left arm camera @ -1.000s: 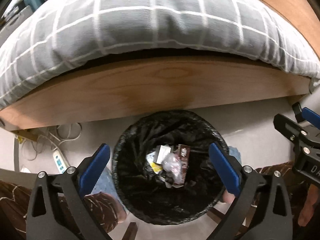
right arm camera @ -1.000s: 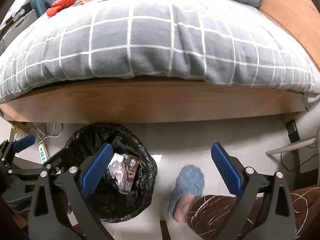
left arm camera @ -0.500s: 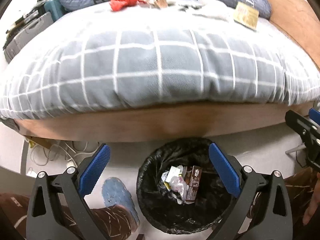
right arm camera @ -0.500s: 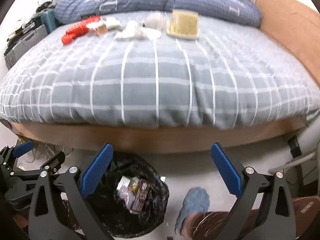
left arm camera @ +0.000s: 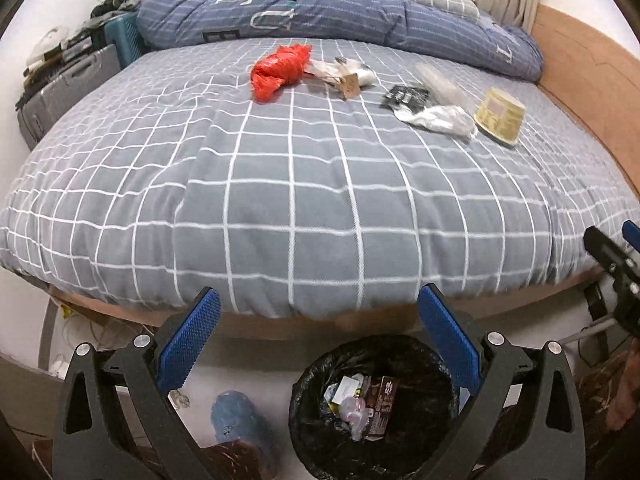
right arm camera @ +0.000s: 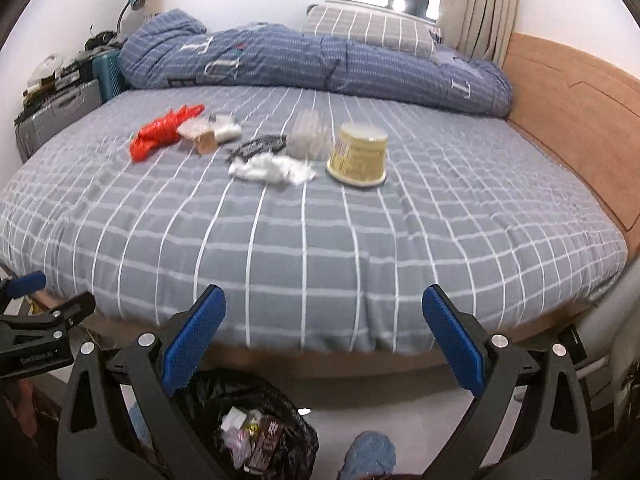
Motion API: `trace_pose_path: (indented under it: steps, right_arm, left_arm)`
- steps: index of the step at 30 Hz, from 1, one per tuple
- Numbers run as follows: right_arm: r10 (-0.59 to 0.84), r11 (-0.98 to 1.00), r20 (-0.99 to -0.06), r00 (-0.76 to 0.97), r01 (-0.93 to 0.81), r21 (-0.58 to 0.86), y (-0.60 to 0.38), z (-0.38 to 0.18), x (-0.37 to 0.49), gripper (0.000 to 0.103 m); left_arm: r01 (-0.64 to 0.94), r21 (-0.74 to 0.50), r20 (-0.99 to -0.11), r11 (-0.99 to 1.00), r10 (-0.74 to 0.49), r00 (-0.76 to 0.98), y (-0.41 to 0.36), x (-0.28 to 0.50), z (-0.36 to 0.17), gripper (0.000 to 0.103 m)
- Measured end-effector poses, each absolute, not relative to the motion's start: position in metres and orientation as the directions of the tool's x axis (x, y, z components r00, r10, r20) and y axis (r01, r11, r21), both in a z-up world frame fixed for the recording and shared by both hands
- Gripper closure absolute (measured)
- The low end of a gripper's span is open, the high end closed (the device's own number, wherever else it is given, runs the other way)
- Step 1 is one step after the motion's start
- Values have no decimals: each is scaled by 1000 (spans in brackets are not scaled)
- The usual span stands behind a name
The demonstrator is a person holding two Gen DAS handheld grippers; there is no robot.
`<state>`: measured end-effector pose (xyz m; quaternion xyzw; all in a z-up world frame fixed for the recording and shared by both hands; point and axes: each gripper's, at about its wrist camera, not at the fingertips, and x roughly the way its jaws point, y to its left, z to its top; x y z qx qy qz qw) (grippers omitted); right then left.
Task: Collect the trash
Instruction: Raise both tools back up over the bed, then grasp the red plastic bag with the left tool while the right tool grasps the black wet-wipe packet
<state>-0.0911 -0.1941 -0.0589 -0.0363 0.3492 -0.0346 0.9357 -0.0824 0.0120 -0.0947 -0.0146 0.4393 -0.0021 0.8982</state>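
Trash lies on the far part of the grey checked bed: a red plastic bag (left arm camera: 280, 70) (right arm camera: 164, 132), a brown paper scrap (left arm camera: 349, 85) (right arm camera: 206, 142), a black wrapper (left arm camera: 404, 98) (right arm camera: 260, 146), crumpled white tissue (left arm camera: 440, 119) (right arm camera: 272, 168), a clear plastic cup (right arm camera: 310, 136) and a yellow tub (left arm camera: 499, 115) (right arm camera: 358, 156). A black-lined bin (left arm camera: 374, 408) (right arm camera: 256, 432) on the floor holds wrappers. My left gripper (left arm camera: 318, 326) and right gripper (right arm camera: 324, 330) are both open and empty, held above the bin near the bed's front edge.
A blue striped duvet (right arm camera: 312, 60) and a pillow (right arm camera: 368, 26) lie at the back. A wooden headboard (right arm camera: 572, 116) runs along the right. Suitcases (left arm camera: 68, 84) stand at the left. Blue slippers (left arm camera: 236, 424) (right arm camera: 370, 456) are beside the bin.
Both grippers have risen and tilted up from the bin. The bed top and its trash have come into view. Both stay open.
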Motion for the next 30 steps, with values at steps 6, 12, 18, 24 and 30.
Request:
trace_pose_path:
  steps: [6,12,18,24,30]
  right_arm:
    - [-61,998,-643,763,42,-45,-201,-49,-59,8]
    - [-30,999,-665,746,16,-27,-195,-55,-24,8]
    - [3,1000,-672,741,-21,-18,-184,-55,12,12]
    - [33,998,-678,734,-54,-10,-165,-54,66,14]
    - [56,998,-704,708,-64,14,-144,-58,128,18]
  left_arm:
    - [-32,-24,-761,999,2,648,27,-53,-81,6]
    - [-58,-15,-746,998,27,665,41,-15,-72,6]
    - [-69,-19,-740,997,33,672,51,26,-68,6]
    - [-84,-31,-713,996,37,700,61,76,-53,6]
    - [-94,-24,-695,995,51,717,71,133,-46,6]
